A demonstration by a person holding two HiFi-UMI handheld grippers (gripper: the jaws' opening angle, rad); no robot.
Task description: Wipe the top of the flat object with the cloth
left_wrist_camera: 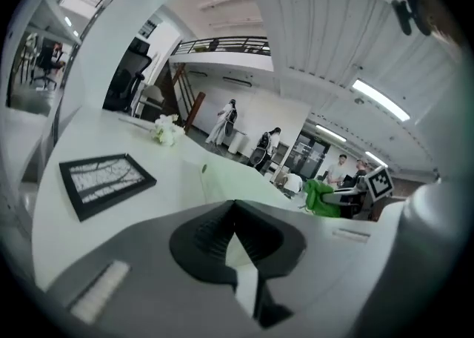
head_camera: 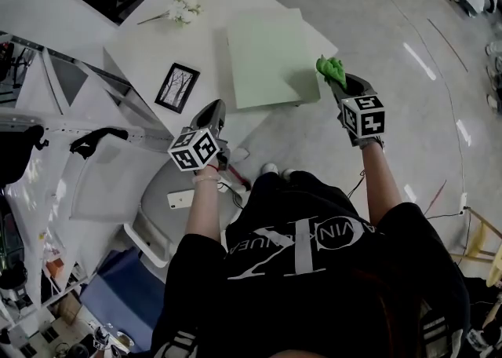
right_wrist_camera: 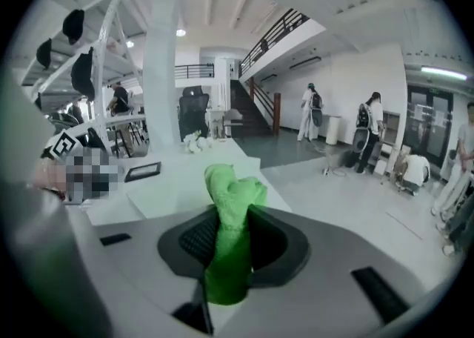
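Head view: stands at the near side of the white bench (head_camera: 149, 50), one gripper in each hand. Holds the green cloth (head_camera: 332, 71) in the right gripper (head_camera: 339, 82), just off the near right corner of the flat object (head_camera: 271, 58), a pale green board lying flat on the right part of the bench. Appears to hang a little above the board rather than on it, though contact cannot be ruled out from this angle.

Right gripper view: clamps the cloth between its fingers, with a bunched tuft sticking out past the tips. Probably held that way to offer a soft pad for rubbing while sparing the surface from the hard fingers.

Left gripper view: shows the left gripper (head_camera: 213, 109) with fingers pressed together on nothing, pointing across the bench toward the board from its near left. Seems placed there to stay out of the wiping path, or to be ready to steady the board.

Sits well clear of the black picture frame (head_camera: 177, 87) and the white flowers (head_camera: 182, 8) further left, so nothing to move first.

Reads as the approach before a stroke: calls for lowering the tuft onto the board's top, then sweeping across it.
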